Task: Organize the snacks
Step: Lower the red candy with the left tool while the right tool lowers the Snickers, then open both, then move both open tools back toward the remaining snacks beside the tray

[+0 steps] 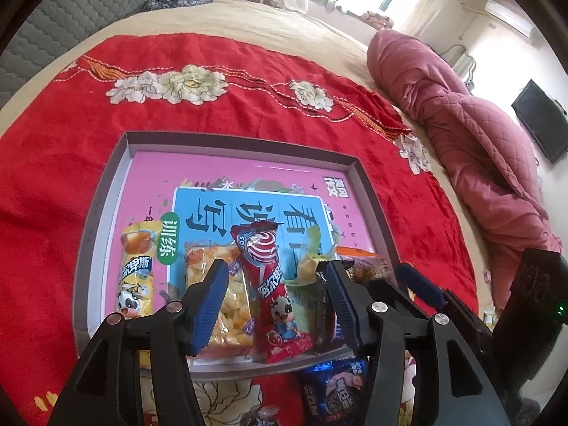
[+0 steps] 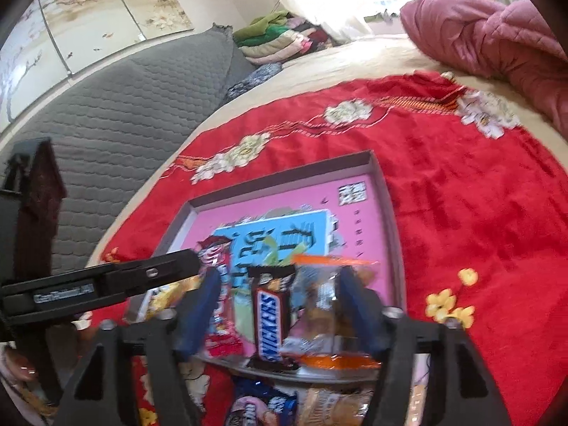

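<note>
The left gripper (image 1: pixel 277 301) hangs with blue-padded jaws apart over a red candy stick (image 1: pixel 271 294) printed with a swirl and a cartoon cow; the pads clear it on both sides. The right gripper (image 2: pixel 280 314) also stands open, astride a brown Snickers bar (image 2: pixel 270 323) and a clear orange-edged packet (image 2: pixel 330 316), gripping neither. Both snacks lie in a shallow grey-walled box (image 1: pixel 106 213) lined with a pink and blue printed sheet, in a row with a yellow cow-print stick (image 1: pixel 136 273) and a bag of puffed rice cake (image 1: pixel 227 301). A dark blue packet (image 1: pixel 333 390) lies outside on the red floral cloth (image 1: pixel 53 177) covering the bed.
</note>
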Available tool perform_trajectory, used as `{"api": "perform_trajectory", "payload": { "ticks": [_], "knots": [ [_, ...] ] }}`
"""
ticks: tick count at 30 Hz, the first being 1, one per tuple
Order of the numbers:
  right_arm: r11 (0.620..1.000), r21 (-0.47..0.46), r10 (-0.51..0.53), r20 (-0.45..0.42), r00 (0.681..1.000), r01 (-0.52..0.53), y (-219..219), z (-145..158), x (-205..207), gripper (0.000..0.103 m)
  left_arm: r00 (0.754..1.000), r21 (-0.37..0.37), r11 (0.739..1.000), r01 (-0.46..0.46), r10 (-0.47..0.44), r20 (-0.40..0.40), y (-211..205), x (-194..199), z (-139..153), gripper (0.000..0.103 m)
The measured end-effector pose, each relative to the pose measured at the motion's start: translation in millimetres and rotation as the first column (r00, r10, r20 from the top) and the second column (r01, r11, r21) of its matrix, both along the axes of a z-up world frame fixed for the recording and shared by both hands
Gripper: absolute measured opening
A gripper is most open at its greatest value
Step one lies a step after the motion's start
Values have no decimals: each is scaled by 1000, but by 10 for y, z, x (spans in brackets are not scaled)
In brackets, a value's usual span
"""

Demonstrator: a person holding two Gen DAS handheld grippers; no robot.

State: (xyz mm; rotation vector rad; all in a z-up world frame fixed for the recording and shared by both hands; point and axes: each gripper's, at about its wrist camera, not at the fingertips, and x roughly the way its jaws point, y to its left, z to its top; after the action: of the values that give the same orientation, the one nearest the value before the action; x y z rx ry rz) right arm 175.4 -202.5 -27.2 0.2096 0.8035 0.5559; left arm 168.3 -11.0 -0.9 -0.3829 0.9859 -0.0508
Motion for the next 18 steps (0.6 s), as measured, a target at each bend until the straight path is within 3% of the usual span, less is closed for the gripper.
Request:
{"api": "perform_trajectory", "payload": {
  "ticks": [2, 6, 18],
  "knots": [
    [1000, -3, -19, 15, 1000, 19, -29, 18, 2, 75, 1000, -2, 1000, -1, 1, 1, 9, -15, 25, 59],
    [999, 8, -45, 43, 998, 45, -85, 73, 4, 91, 1000, -5, 1000, -5, 5, 5, 19, -54, 64, 59],
    [997, 57, -65, 100, 993, 60, -165, 223, -43, 97, 1000, -19, 1000, -2, 2, 8, 6, -184, 183, 60]
  ]
}}
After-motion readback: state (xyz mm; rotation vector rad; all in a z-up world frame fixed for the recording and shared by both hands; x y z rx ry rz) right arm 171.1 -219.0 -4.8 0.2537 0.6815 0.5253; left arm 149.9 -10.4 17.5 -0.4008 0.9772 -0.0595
